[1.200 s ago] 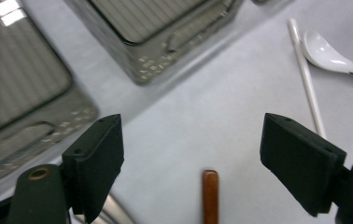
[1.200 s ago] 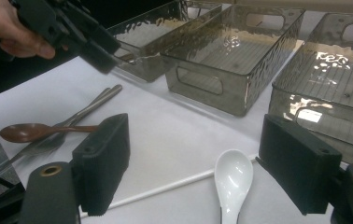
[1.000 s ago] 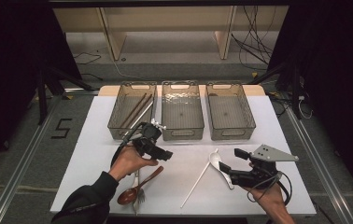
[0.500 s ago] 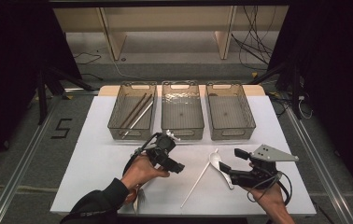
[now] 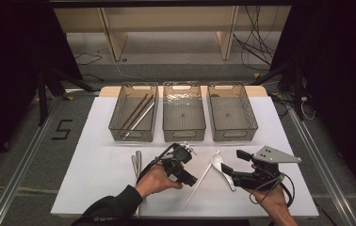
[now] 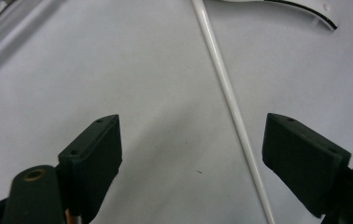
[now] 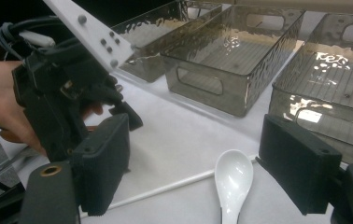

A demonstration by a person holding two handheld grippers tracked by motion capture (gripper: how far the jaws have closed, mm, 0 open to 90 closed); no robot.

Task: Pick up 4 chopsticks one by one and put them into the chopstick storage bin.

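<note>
Both tongs (image 6: 191,154) (image 7: 193,163) agape over chopstick (image 6: 230,102).

Your left hand (image 5: 155,181) hides most of the cutlery (image 5: 137,165) beneath it; the chopstick (image 6: 230,105) runs off the left gripper view's edges.

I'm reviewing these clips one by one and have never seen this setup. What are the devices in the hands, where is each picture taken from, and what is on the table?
A person holds a hand-operated two-jaw gripper in each hand; there is no robot arm. The high view looks down from above the table: the left gripper and the right gripper come in from the bottom. The other two pictures come from cameras riding on each gripper, looking along its black jaws. Both grippers are open and hold nothing. On the white table stand three clear bins; the left one contains chopsticks. A white chopstick lies between the left gripper's jaws, and a white spoon lies between the right gripper's jaws. More utensils lie beside the left hand.
</note>
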